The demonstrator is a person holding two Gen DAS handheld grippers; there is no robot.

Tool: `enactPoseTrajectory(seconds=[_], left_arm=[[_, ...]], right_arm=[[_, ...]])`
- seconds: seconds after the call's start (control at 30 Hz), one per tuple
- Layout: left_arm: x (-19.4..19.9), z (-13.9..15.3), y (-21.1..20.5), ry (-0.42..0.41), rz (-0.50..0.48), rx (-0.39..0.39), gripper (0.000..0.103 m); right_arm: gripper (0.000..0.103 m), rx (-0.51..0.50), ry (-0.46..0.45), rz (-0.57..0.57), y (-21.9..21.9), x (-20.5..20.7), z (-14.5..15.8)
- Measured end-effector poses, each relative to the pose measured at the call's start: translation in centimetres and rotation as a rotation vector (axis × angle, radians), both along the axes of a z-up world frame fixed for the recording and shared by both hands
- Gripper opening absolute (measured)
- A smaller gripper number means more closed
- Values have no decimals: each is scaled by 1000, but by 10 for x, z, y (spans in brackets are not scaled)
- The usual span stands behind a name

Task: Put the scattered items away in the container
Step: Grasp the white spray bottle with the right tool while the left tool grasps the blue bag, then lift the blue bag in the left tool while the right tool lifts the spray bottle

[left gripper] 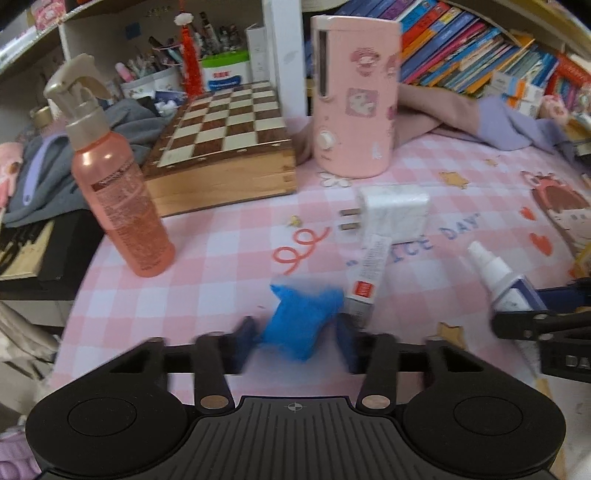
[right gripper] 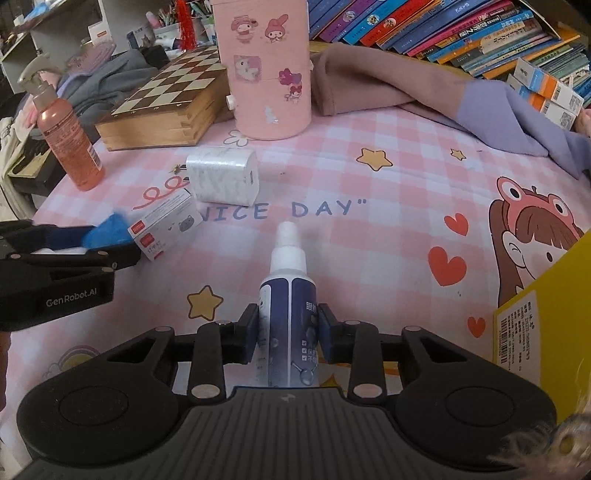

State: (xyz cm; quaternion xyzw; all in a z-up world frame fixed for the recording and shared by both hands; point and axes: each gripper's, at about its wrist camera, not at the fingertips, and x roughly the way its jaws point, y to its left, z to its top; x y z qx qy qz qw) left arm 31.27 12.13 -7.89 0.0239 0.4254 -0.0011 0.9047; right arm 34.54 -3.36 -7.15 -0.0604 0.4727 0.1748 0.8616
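My left gripper (left gripper: 295, 334) is shut on a crumpled blue packet (left gripper: 301, 321), held just above the pink checked cloth; it also shows in the right wrist view (right gripper: 107, 230). My right gripper (right gripper: 288, 328) is shut on a small blue-and-white spray bottle (right gripper: 286, 295), nozzle pointing forward; the bottle also shows in the left wrist view (left gripper: 496, 275). A white charger plug (right gripper: 221, 175) and a small white box (right gripper: 162, 223) lie on the cloth between the grippers. A yellow container (right gripper: 546, 321) stands at the right edge.
A peach spray bottle (left gripper: 118, 192) stands at the left. A wooden chess box (left gripper: 221, 147) and a pink cylindrical case (left gripper: 354, 96) stand at the back. Folded clothes (right gripper: 443, 92) and rows of books (right gripper: 461, 29) lie behind.
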Motion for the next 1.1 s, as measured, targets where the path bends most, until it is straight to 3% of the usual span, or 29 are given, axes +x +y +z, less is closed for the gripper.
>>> enactPoseTrajectory(seconds=[0.43,1.1], left_arm=[[-35,22,-2,-33,20,-50,28],[-107,87,-21,-203,-41,-134,27]], right_arm=[[30,70,3,4,-5,-11,12],[30,124,-136,13,-28,-75,75]])
